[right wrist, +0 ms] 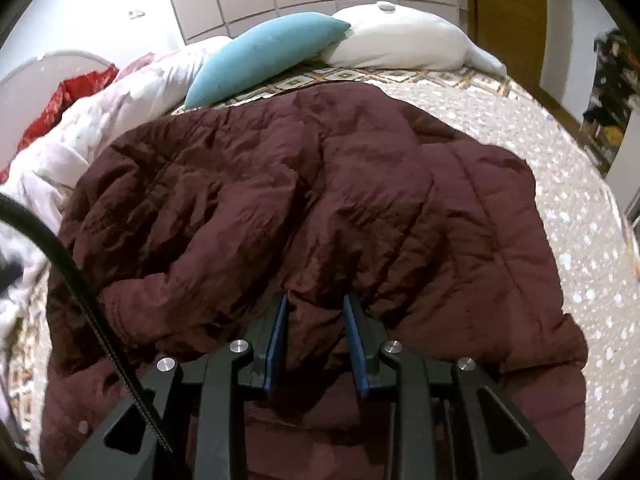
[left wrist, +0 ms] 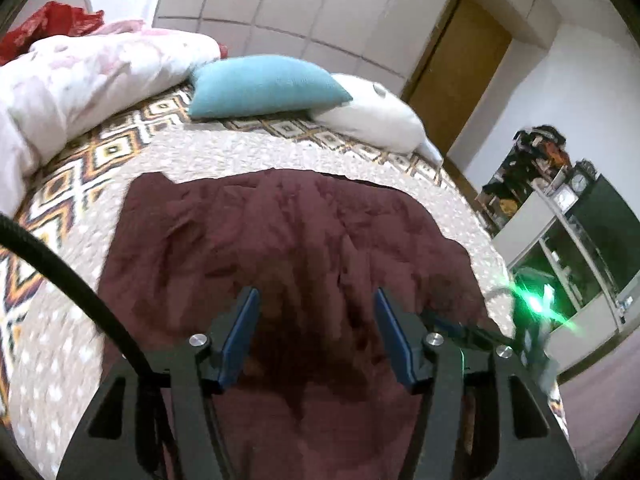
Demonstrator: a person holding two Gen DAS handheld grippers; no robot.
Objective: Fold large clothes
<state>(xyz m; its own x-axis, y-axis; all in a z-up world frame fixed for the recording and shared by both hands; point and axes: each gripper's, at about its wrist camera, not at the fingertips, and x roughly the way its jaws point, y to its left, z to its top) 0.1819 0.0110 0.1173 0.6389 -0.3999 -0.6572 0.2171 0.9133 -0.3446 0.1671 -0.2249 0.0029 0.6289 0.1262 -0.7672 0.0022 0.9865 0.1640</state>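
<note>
We look down along both grippers at a large maroon quilted puffer coat (right wrist: 304, 184) lying spread over a bed with a beige, white-speckled bedspread (right wrist: 580, 208). The coat takes up the middle of the bed, its padded panels creased and bunched, with one thick fold running across it in the right wrist view.

The left gripper (left wrist: 316, 300) hangs just above the coat with its blue-padded jaws standing apart; nothing lies between the pads, so it is released and holds no fabric. Our left wrist view is somewhat blurred, and a green light glares at its right edge.

The right gripper (right wrist: 316, 304) points down at the near part of the coat. Its jaws stand narrowly apart with a ridge of maroon fabric pinched up between the blue pads, so we read it as grasping the coat.

At the head of the bed a teal rectangular pillow (right wrist: 264, 56) leans against a white pillow (right wrist: 400, 40), both resting on a geometric diamond-patterned blanket (left wrist: 80, 168) that shows beyond the bedspread. To the left lies a crumpled white and pink floral duvet (left wrist: 80, 80), with a red cloth (left wrist: 44, 28) behind it. A black ribbed cable (right wrist: 80, 292) curves across the left side of each view. A brown wooden door (left wrist: 460, 80) stands beyond the bed.
</note>
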